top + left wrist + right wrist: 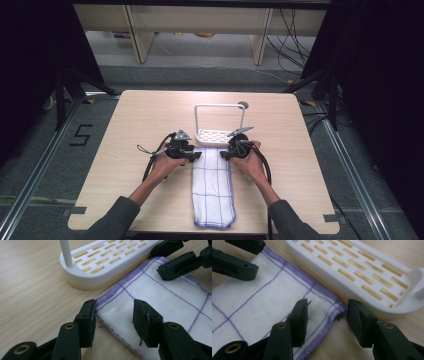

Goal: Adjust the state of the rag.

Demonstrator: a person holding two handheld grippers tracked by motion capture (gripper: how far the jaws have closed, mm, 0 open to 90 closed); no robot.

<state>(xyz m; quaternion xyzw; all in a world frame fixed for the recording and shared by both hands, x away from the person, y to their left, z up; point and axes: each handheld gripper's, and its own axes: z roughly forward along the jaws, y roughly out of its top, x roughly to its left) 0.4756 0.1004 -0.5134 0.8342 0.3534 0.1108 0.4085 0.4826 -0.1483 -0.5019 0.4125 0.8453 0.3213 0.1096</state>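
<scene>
The pale wooden table (140, 125) is bearing a long white folded cloth with purple grid stitching (214, 192), its far end lying just beside a white slotted plastic rack (215, 136). The left gripper (113, 316) and right gripper (327, 315) are straddling the far corners, jaws apart, not yet pinching; next they likely need closing together

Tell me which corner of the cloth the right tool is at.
The far right corner, next to the white rack; the right tool straddles it, open.
</scene>
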